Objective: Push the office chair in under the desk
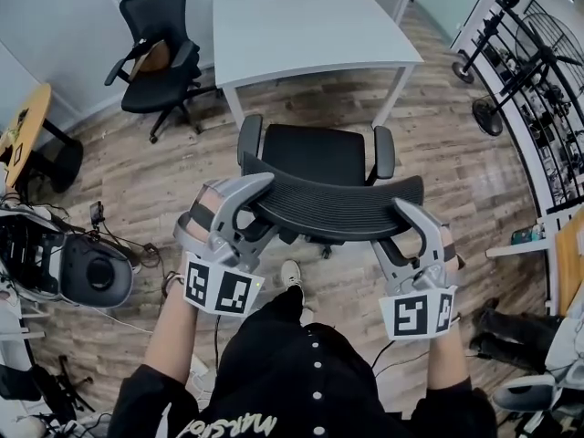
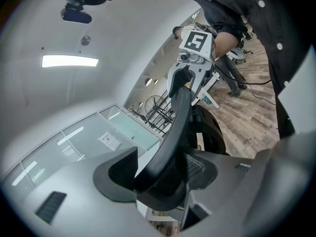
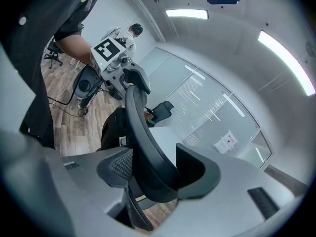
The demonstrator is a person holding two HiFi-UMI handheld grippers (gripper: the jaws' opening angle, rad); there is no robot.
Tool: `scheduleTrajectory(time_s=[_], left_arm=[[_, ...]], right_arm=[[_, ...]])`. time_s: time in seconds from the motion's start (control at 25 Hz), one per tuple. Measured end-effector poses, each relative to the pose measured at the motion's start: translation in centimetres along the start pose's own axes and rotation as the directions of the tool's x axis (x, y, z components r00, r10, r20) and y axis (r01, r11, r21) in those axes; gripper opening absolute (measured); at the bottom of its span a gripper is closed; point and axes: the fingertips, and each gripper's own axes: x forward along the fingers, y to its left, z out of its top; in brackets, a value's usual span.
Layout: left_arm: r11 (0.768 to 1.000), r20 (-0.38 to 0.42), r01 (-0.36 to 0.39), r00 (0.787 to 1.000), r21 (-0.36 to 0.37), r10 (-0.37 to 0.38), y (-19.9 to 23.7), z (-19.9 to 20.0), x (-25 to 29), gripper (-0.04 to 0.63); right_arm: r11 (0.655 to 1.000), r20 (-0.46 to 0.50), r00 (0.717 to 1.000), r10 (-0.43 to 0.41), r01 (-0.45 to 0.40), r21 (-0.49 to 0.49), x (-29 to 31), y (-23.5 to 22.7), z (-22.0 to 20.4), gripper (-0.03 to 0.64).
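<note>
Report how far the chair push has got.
Done: the left gripper and right gripper both clamp the backrest at its top edge. In hand: the push toward the desk. Left: the seat sits wholly outside the desk, bare floor between them, so nearly all the travel remains.

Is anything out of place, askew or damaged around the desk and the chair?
Nothing looks damaged or spilled. The office chair stands clear of the desk, not yet pushed under it. Loose cables trail over the floor at the left.
</note>
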Motion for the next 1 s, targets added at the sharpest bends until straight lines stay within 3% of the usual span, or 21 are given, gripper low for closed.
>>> scheduleTrajectory(time_s=[1.0], left_arm=[[1.0,0.038,-0.017,0.999,0.012,0.017,4.3,-4.6,5.1,0.25]], right_arm=[[0.999,-0.025,0.999,0.02,-0.02,0.025,7.4,-3.3,-0.5,0.254]])
